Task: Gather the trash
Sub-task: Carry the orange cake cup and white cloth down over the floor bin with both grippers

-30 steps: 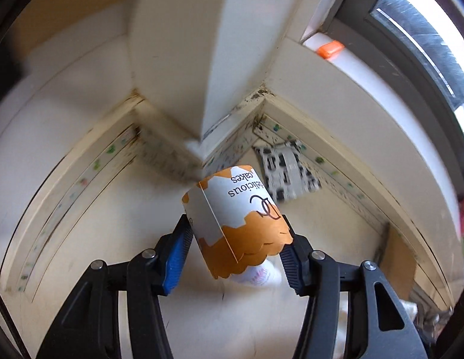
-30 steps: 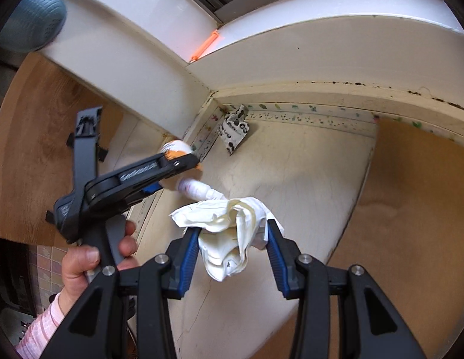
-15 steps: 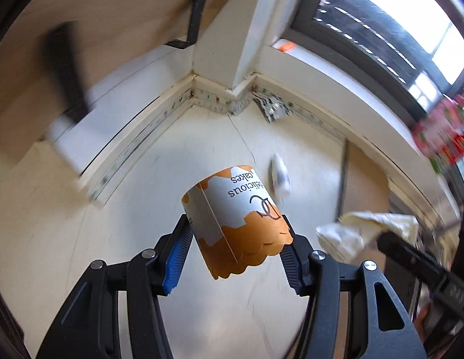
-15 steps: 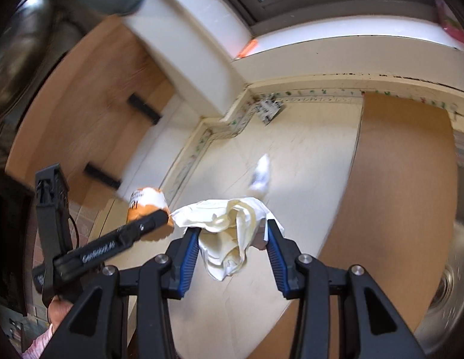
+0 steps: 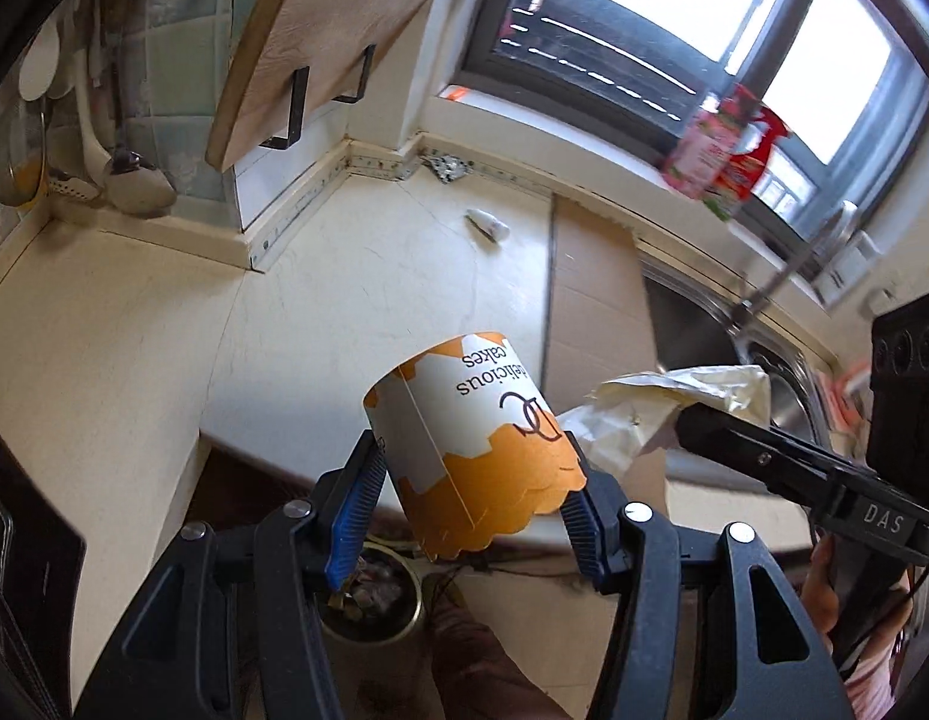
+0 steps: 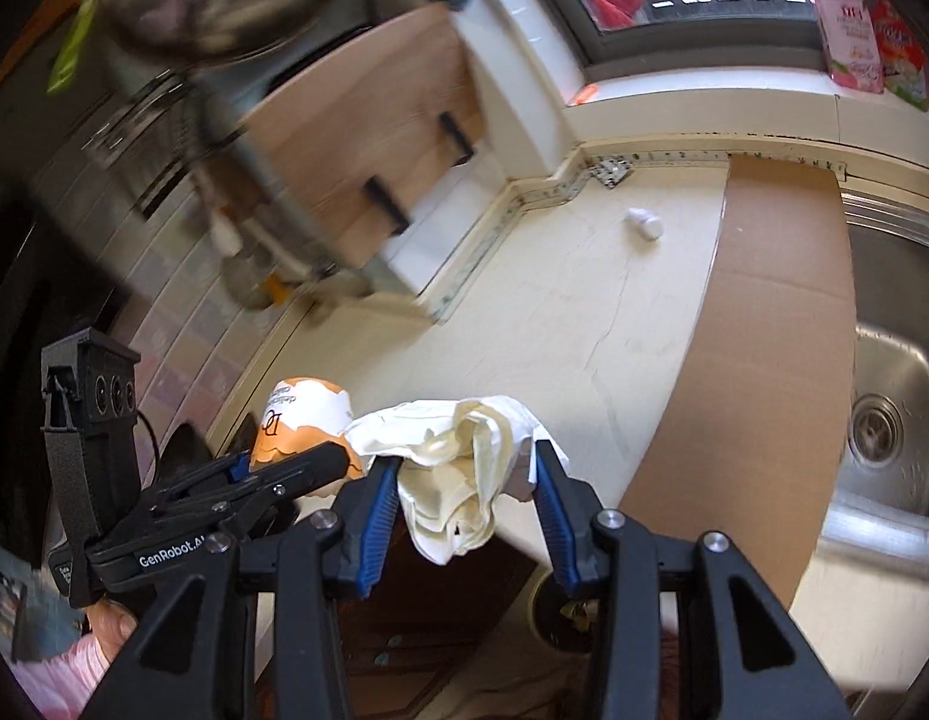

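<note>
Left hand-held gripper (image 5: 470,510) pinching the orange-and-white paper cup (image 5: 473,438) betw. both pads, cup tipped, print upside down, held off the front edge of the table (image 5: 356,300). Right hand-held gripper (image 6: 467,507) clamped on the crumpled cream wrapper (image 6: 458,474), also just past the front edge, right beside the cup. On the table: small white bottle (image 5: 488,223) lying on its side nr the back edge, patterned scrap (image 5: 449,167) tucked in the back corner. Cardboard sheet (image 6: 770,324) covers the table's sink-side edge. Bin (image 5: 374,600) w/ scraps inside sits below the left gripper.
</note>
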### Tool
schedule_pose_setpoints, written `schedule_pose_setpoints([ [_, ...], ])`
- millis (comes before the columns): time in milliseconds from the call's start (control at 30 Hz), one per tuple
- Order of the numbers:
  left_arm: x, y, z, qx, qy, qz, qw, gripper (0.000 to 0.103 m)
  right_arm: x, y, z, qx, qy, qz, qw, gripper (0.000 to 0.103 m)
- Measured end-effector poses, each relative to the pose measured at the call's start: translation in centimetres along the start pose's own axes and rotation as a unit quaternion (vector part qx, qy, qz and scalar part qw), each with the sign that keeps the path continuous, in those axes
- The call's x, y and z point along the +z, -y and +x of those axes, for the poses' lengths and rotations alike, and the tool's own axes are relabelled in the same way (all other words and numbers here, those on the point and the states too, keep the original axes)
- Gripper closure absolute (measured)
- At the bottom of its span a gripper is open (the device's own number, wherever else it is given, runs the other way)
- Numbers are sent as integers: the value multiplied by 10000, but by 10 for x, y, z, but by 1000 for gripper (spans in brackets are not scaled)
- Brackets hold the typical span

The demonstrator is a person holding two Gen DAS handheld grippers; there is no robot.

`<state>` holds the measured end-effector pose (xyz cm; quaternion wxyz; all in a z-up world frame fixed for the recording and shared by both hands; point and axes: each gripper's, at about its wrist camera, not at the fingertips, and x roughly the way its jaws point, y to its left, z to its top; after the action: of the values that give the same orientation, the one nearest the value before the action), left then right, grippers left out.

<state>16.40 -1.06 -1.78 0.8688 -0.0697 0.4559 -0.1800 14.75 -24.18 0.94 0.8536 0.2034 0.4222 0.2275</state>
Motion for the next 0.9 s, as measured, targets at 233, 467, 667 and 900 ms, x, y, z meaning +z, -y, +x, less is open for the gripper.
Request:
schedule_pose_setpoints([
  [233, -77, -4, -42, -176, -267, 238, 9992, 48, -67, -53, -15, -110, -383, -531, 9978, 60],
  [467, -138, -25, -32, -8, -747, 192, 9970, 48, -124, -51, 10, -56, -1061, -420, 9935, 60],
  [667, -190, -50, 12, 181, -1289, -117, 9914, 48, -170, -26, 53, -183, -1638, -367, 9856, 60],
  [900, -255, -91, 92, 440, -1752, -598, 9817, 48, -230, 41, 135, -197, -1986, 93, 9798, 60],
])
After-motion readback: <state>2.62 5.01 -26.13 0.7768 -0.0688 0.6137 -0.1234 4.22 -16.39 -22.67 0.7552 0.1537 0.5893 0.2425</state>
